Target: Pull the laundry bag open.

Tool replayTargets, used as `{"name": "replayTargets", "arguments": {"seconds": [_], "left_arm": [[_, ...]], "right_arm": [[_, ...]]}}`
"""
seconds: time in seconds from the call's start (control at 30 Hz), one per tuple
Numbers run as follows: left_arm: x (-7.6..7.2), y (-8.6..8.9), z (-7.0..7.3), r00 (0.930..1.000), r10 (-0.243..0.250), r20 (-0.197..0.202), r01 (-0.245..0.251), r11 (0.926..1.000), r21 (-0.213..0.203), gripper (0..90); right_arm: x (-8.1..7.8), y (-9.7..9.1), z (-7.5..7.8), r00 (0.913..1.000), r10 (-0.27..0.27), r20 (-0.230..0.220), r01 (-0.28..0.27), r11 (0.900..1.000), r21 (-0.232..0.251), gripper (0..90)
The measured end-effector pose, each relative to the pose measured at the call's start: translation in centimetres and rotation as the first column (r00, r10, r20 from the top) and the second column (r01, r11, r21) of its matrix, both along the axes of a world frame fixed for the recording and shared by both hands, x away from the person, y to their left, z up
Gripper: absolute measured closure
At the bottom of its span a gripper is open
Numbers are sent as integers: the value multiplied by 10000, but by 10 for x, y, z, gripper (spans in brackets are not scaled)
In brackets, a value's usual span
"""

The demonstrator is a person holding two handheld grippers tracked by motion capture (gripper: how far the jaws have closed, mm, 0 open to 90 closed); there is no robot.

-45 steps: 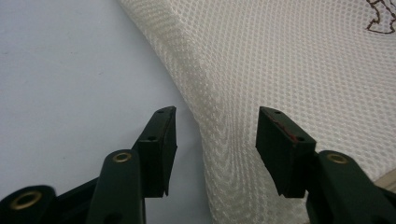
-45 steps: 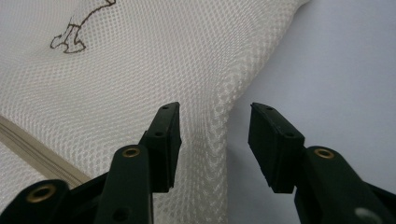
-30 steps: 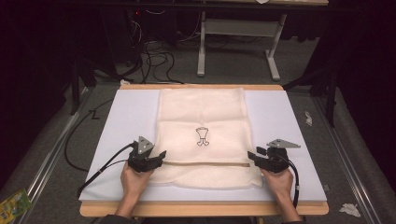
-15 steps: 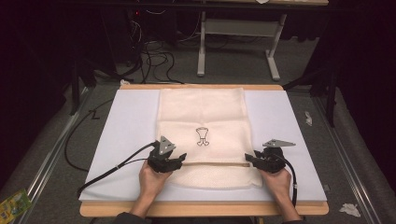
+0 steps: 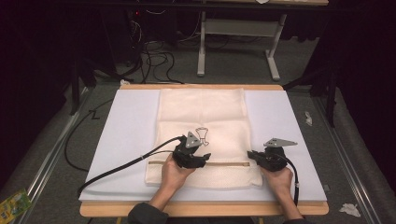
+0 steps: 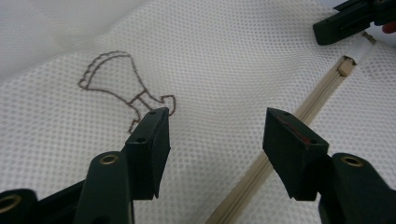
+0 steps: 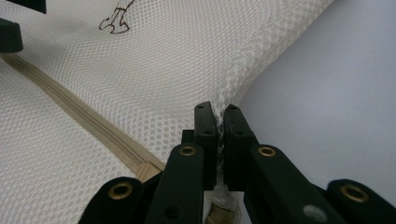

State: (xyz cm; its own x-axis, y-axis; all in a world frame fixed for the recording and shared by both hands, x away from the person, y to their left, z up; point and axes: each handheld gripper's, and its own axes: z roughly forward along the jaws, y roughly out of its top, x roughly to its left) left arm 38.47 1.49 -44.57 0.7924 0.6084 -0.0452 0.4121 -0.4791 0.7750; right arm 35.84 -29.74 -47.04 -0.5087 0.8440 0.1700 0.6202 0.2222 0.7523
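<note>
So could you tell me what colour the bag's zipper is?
Tan, on the zipper, clearest in the left gripper view.

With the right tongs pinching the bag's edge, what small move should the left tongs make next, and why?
Probably slide the left tongs along the zipper to its pull and close on it. Their jaws stand open above the mesh bag, holding nothing, while the right tongs, which have just been closing, pinch the mesh by the zipper's end.

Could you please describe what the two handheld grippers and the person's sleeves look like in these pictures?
Both the left gripper and the right gripper are black, each topped by a grey three-cornered plate and trailing a black cable. Up close, the flat, blocky jaws sit on arms with brass-coloured rivets; one left pad carries a thin red line. The hands are bare, and dark sleeves show at the forearms.
</note>
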Motion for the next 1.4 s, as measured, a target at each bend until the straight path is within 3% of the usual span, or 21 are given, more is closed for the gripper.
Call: {"name": "replayTargets", "arguments": {"seconds": [0.23, 0.33, 0.37, 0.43, 0.63, 0.7, 0.83, 0.97, 1.03, 1.13, 1.17, 1.4], "left_arm": [[-5, -28, 2, 9972, -749, -66, 749, 9972, -14, 437], [-9, -34, 3, 9952, -983, 35, 983, 9950, -189, 561], [-14, -40, 4, 9919, -1268, 36, 1269, 9909, -459, 568], [-17, -46, 3, 9889, -1482, -56, 1477, 9875, -553, 566], [-21, -59, -3, 9824, -1852, -259, 1844, 9823, -321, 572], [-26, -62, -7, 9767, -2129, -278, 2121, 9768, -294, 650], [-29, -69, -14, 9718, -2297, -543, 2282, 9731, -316, 653], [-24, -70, -12, 9753, -2121, -614, 2090, 9765, -533, 643], [-24, -71, -11, 9754, -2112, -623, 2075, 9763, -609, 639], [-27, -80, -10, 9733, -2263, -381, 2249, 9736, -392, 653], [-28, -87, -11, 9694, -2419, -410, 2403, 9699, -400, 653], [-25, -93, -12, 9689, -2417, -524, 2394, 9698, -476, 654]], "right_arm": [[1, -1, 2, 9999, 41, 145, -43, 9999, 137, 879], [1, -1, 4, 9999, 56, 117, -58, 9999, 122, 880], [1, -2, 6, 9997, 135, 202, -136, 9999, 82, 880], [0, -2, 7, 9997, 110, 222, -114, 9998, 148, 880], [0, -2, 7, 9997, 109, 200, -114, 9996, 254, 880], [-1, -2, 8, 9996, 219, 173, -225, 9992, 345, 882], [-4, 0, 10, 9993, 340, 162, -345, 9990, 279, 882], [-3, 0, 12, 9992, 339, 218, -350, 9981, 508, 882], [-3, 0, 13, 9991, 355, 239, -366, 9983, 461, 882], [-4, 1, 16, 9987, 435, 268, -447, 9979, 474, 883], [-5, 2, 17, 9984, 508, 250, -519, 9975, 475, 883], [-5, 2, 21, 9978, 594, 294, -611, 9965, 579, 884]]}}
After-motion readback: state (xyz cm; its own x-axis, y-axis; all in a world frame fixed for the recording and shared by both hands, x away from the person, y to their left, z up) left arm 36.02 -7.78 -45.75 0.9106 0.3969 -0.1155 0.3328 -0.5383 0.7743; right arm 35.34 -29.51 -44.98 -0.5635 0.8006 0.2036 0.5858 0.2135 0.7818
